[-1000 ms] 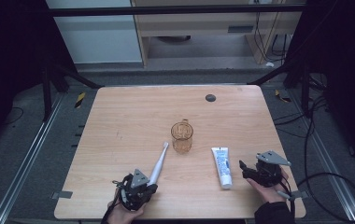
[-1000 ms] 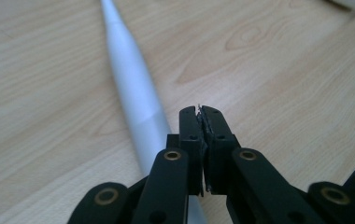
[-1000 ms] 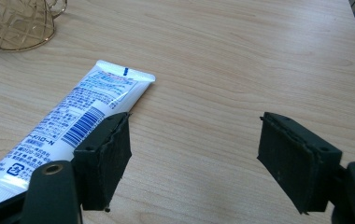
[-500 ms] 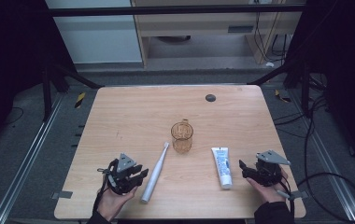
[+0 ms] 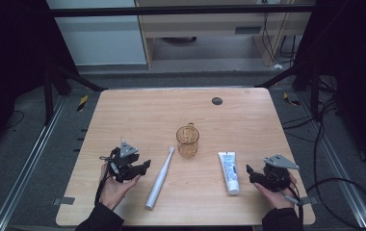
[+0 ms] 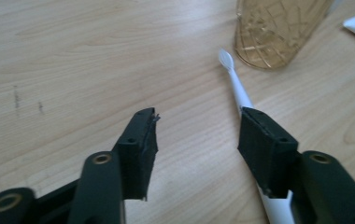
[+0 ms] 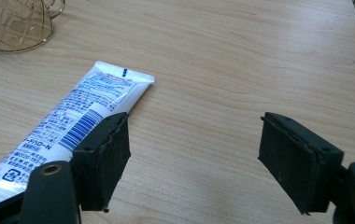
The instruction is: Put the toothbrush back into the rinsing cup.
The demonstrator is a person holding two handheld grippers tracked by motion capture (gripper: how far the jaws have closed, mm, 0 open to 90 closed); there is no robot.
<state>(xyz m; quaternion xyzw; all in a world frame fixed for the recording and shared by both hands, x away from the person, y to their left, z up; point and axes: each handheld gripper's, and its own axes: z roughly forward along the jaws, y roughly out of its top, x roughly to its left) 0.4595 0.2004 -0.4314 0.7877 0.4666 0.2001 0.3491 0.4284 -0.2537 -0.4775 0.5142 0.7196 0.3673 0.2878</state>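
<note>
Wooden counter (image 5: 137,115), dark workshop behind; electric toothbrush, toothpaste and glass mug laid out.
Left gripper (image 5: 145,165) released, jaws just been opening, nothing between them; white toothbrush (image 5: 160,178) lies flat just beside it, head pointing toward amber glass mug (image 5: 187,141) at centre. Right gripper (image 5: 249,172) spread wide, empty, just beside toothpaste tube (image 5: 229,171) lying flat. Judgement: toothbrush looks set down; tube not yet grasped, mug holds nothing, so most work remains.

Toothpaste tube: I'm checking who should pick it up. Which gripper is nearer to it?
Right. The right gripper sits just beside the toothpaste tube; the left gripper is beyond the toothbrush.
</note>
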